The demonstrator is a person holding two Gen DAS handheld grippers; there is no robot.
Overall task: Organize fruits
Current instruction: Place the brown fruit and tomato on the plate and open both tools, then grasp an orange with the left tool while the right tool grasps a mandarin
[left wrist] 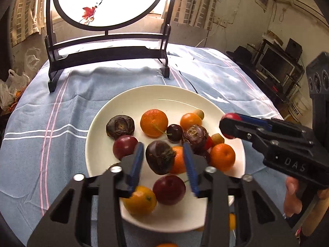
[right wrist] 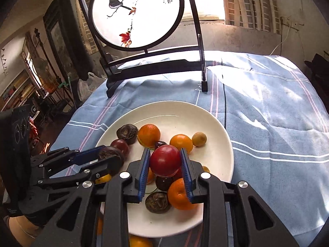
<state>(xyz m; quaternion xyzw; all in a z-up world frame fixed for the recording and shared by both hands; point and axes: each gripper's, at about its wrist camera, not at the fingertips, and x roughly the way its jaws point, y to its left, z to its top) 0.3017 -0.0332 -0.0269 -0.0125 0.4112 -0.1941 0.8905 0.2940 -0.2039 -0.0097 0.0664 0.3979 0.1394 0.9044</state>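
A white plate (left wrist: 127,103) on the blue checked cloth holds several fruits: oranges (left wrist: 153,122), red plums (left wrist: 125,146), dark water chestnuts (left wrist: 120,126) and small yellow fruits (left wrist: 199,113). My left gripper (left wrist: 163,160) is shut on a dark water chestnut (left wrist: 159,156) held above the plate; it also shows in the right wrist view (right wrist: 109,154). My right gripper (right wrist: 165,162) is shut on a red plum (right wrist: 165,159) held over the plate (right wrist: 216,123); it shows from the left wrist view (left wrist: 230,125) too.
A dark wooden stand with a round painted screen (left wrist: 107,49) stands at the back of the table (right wrist: 267,107). Oranges (right wrist: 139,241) lie on the cloth beside the plate's near rim. Plastic bags (left wrist: 10,86) and room furniture lie beyond the table edges.
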